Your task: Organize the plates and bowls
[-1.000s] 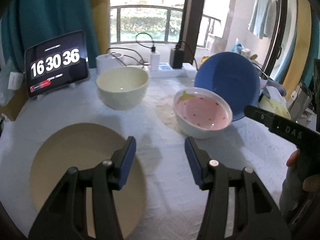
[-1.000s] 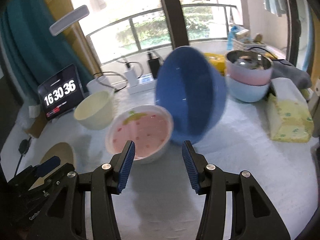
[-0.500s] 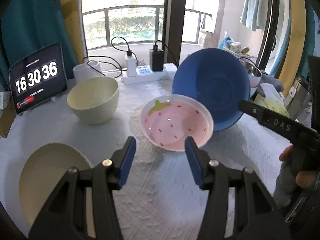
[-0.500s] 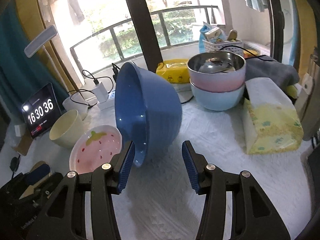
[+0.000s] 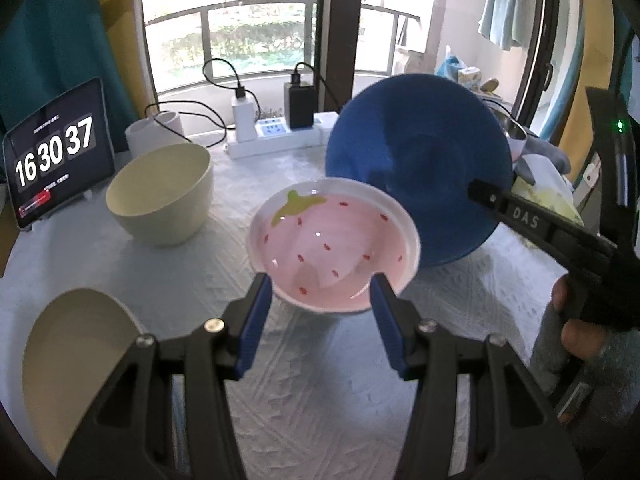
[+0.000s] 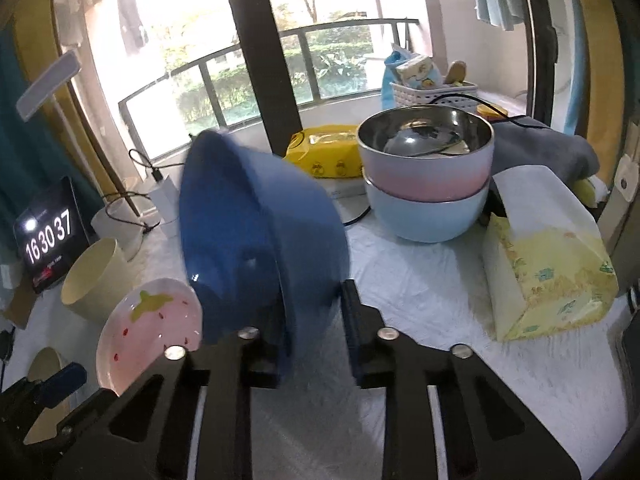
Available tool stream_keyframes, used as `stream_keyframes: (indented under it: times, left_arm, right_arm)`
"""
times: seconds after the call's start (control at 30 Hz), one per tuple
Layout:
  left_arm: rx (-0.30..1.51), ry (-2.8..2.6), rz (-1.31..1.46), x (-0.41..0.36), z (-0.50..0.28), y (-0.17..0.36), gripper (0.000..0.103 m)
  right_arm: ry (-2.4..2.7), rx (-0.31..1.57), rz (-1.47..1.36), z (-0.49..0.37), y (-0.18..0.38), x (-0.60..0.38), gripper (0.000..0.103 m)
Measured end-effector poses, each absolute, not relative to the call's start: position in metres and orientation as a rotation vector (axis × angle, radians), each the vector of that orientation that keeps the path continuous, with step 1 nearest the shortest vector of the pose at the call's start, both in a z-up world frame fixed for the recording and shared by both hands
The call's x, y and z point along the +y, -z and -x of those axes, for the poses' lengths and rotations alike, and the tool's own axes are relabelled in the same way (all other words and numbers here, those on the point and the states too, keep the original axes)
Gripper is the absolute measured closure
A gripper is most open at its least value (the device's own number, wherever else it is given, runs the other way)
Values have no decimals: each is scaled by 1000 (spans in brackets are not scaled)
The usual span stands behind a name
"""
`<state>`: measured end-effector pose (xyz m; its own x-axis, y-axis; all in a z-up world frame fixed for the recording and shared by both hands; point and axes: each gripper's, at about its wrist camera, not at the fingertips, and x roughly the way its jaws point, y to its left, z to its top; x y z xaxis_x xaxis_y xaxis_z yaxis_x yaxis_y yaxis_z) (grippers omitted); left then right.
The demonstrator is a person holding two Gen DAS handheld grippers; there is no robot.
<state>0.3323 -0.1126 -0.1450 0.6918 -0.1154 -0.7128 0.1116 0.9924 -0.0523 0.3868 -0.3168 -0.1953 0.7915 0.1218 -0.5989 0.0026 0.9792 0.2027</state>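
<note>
A blue bowl (image 6: 256, 240) is tipped on its side, its rim between my right gripper's (image 6: 310, 320) fingers. The jaws look apart; whether they grip it is unclear. It also shows in the left wrist view (image 5: 420, 176). A pink strawberry bowl (image 5: 334, 244) sits on the white cloth just ahead of my open left gripper (image 5: 322, 308); it shows too in the right wrist view (image 6: 150, 332). A cream bowl (image 5: 160, 196) stands at back left. A beige plate (image 5: 68, 356) lies at front left.
A pink steel-lined bowl (image 6: 426, 152) is stacked in a light blue bowl (image 6: 426, 216) at back right. A tissue pack (image 6: 544, 256), clock tablet (image 5: 52, 152), power strip (image 5: 276, 136) and white cup (image 5: 156, 132) ring the table.
My left gripper moved right and forward, from over the beige plate to the pink bowl. My right gripper closed in on the blue bowl's rim, and the bowl stays tipped.
</note>
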Motion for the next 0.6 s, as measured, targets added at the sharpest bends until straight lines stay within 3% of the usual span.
stream_keyframes:
  times: [0.6]
  left_arm:
    - [700,241,-80,-186,-310,135,51]
  right_arm:
    - [-1,664,-315,-328,206,-410,97]
